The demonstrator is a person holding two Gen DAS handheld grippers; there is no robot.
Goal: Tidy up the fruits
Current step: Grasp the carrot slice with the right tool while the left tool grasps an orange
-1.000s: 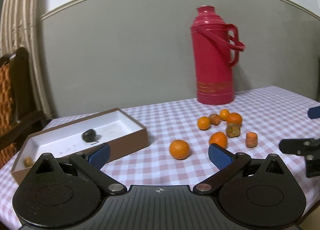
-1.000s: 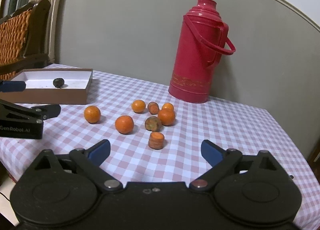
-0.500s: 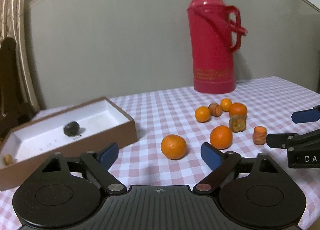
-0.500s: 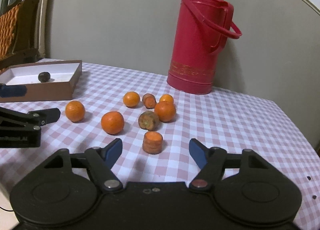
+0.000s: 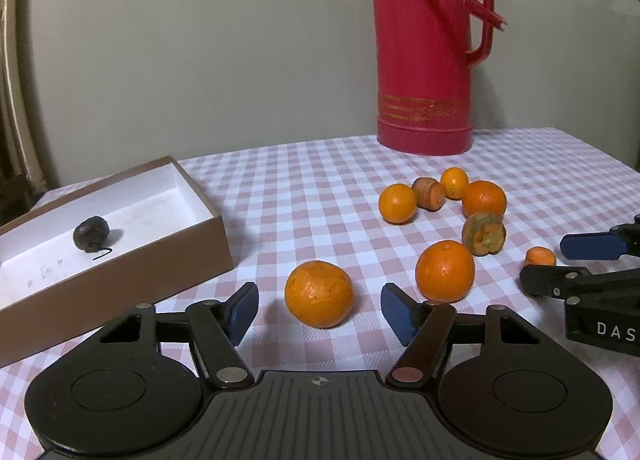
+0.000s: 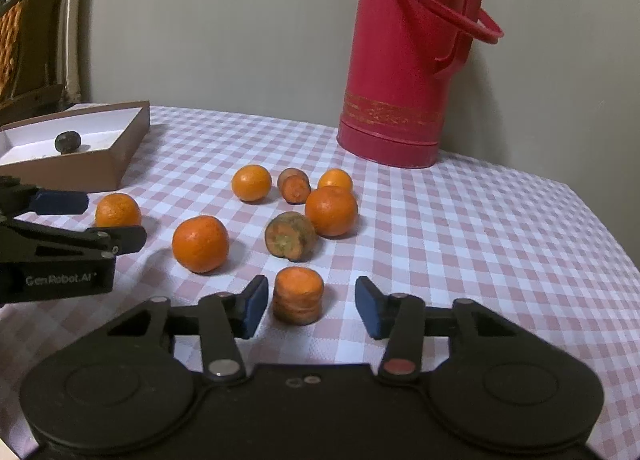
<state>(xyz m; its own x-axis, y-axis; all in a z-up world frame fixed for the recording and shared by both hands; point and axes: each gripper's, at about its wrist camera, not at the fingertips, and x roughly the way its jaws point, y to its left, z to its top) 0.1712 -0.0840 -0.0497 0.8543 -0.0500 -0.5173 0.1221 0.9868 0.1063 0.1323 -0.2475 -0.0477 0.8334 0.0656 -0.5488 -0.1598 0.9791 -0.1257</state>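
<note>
Several tangerines and cut carrot pieces lie on the checked tablecloth. My left gripper (image 5: 318, 310) is open, its pads on either side of the nearest tangerine (image 5: 319, 293), not touching it. My right gripper (image 6: 310, 306) is open around an upright orange carrot stub (image 6: 298, 294), with gaps on both sides. A second tangerine (image 5: 445, 271) lies just right of the left gripper and also shows in the right wrist view (image 6: 200, 243). A brown box with a white inside (image 5: 168, 204) at the left holds a dark round fruit (image 5: 91, 233).
A tall red thermos (image 5: 424, 48) stands at the back of the table against the grey wall. A greenish-brown carrot piece (image 6: 290, 235) and more tangerines cluster in the middle. A wicker chair (image 6: 24, 40) stands at the far left. The table edge falls off at the right.
Both grippers have moved forward and down toward the table. The left one now brackets the nearest tangerine, the right one brackets the carrot stub, and both jaws have narrowed somewhat.
</note>
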